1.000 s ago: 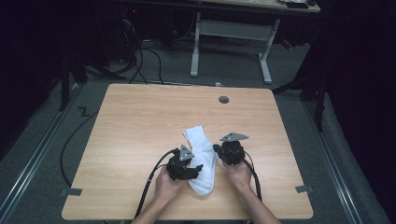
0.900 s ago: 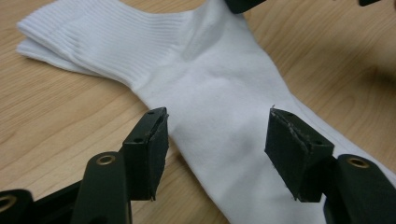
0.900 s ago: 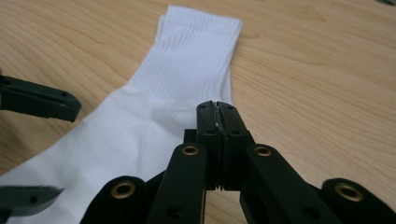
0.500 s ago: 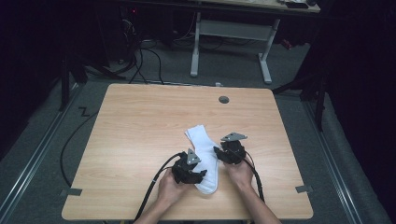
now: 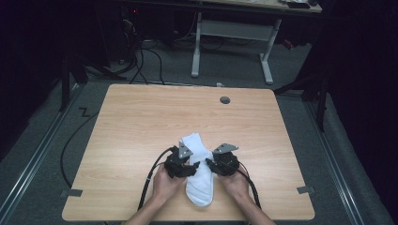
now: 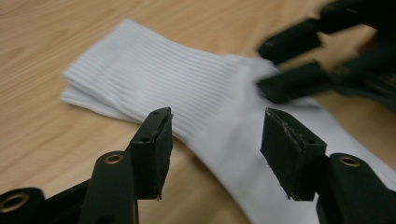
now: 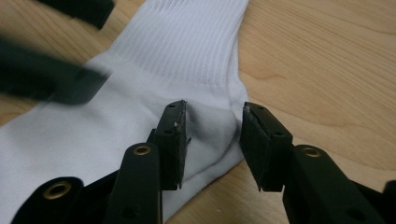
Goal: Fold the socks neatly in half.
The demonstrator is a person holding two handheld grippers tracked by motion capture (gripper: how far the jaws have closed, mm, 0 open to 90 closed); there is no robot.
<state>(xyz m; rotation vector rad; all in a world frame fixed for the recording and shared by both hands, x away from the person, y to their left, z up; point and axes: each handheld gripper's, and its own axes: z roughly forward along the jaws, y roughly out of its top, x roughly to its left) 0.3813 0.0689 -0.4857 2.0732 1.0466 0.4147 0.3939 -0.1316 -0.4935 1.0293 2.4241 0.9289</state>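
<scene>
Both grippers sit low over a white sock [image 5: 199, 173] near the front edge of the wooden table [image 5: 141, 122] in the high view. Held in the person's left hand [image 5: 164, 185], the left gripper [image 5: 187, 168] meets the sock's left edge about halfway along; the right gripper [image 5: 213, 165], in the right hand [image 5: 237, 185], meets the right edge at much the same height. The sock lies lengthwise, its ribbed cuff pointing away from the person and its foot end toward them. A black cable [image 5: 150, 183] trails from the left gripper back past the wrist.

Seen from the left gripper view, the left gripper [image 6: 215, 135] stands well open — its jaws have just been closing a little — with the sock's edge [image 6: 187, 98] lying on the table below the gap, and neither pad pressing on cloth. The ribbed cuff runs off to the upper left, doubled in two layers. Blurred at the upper right, the right gripper [image 6: 289, 60] rests at the sock's far side.

From the right gripper view, the right gripper [image 7: 212, 135] is about half open, its jaws having just been closing, with a raised fold at the sock's heel [image 7: 210, 126] between the pads — I cannot tell whether they actually touch it. The left gripper [image 7: 51, 79] shows as a dark blur at the upper left.
</scene>
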